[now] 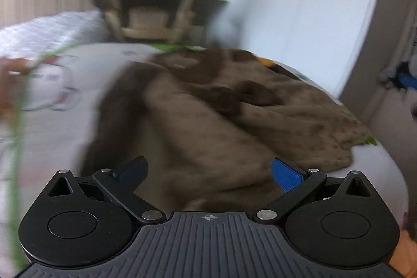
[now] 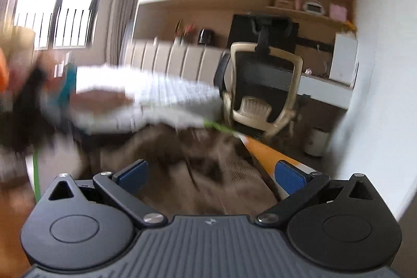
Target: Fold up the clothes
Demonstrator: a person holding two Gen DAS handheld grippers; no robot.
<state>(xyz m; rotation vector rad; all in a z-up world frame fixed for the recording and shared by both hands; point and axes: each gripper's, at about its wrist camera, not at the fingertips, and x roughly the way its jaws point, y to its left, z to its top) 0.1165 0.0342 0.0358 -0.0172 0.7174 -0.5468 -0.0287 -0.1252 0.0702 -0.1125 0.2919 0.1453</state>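
In the left wrist view, the left claw (image 1: 209,175) gapes wide and empty over a crumpled brown, soft-ribbed garment (image 1: 208,119) heaped mid-frame on a white printed bedcover (image 1: 65,100), all blurred. In the right wrist view, the right claw (image 2: 211,177) is equally spread, gripping nothing; a beige mesh-backed office chair (image 2: 263,93) stands upper right.

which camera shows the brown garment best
The left wrist view: the brown garment fills the middle of the frame, crumpled on the white printed bedding, though blurred. The right wrist view shows only a low, blurrier strip of it, beyond the open tool.
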